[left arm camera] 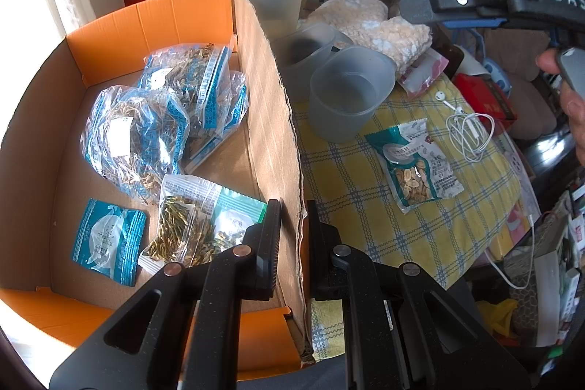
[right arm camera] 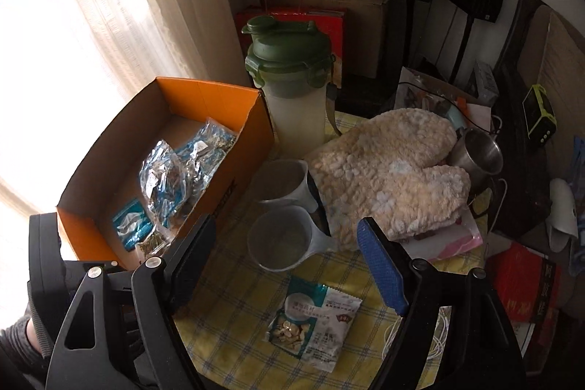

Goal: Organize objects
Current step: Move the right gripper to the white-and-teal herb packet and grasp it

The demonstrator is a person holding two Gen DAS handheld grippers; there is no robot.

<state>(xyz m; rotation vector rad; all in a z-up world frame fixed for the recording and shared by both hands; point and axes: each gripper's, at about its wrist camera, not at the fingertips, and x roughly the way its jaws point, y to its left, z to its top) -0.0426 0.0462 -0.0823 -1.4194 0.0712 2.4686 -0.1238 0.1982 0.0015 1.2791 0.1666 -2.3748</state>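
One packet [right arm camera: 315, 329], seemingly upright lengthwise.

1 cardboard box [left arm camera: 252, 68] w/ approx. 6 herb packets [left arm camera: 139, 130] inside – 1 more packet [left arm camera: 413, 163] on worktop. 2 frosted cups [left arm camera: 347, 90], 1 shaker bottle [right arm camera: 292, 86], 1 steel mug [right arm camera: 479, 152], 1 pr earphones [left arm camera: 470, 134] – 1 fuzzy mitt [right arm camera: 387, 170].

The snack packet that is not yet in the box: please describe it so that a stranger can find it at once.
Start at the orange cardboard box and look beside it, on the yellow checked tablecloth. In front of the two grey plastic cups lies one flat packet, teal and white, with a window showing pale sliced pieces. It alone lies outside the box, between the open right claw fingers.
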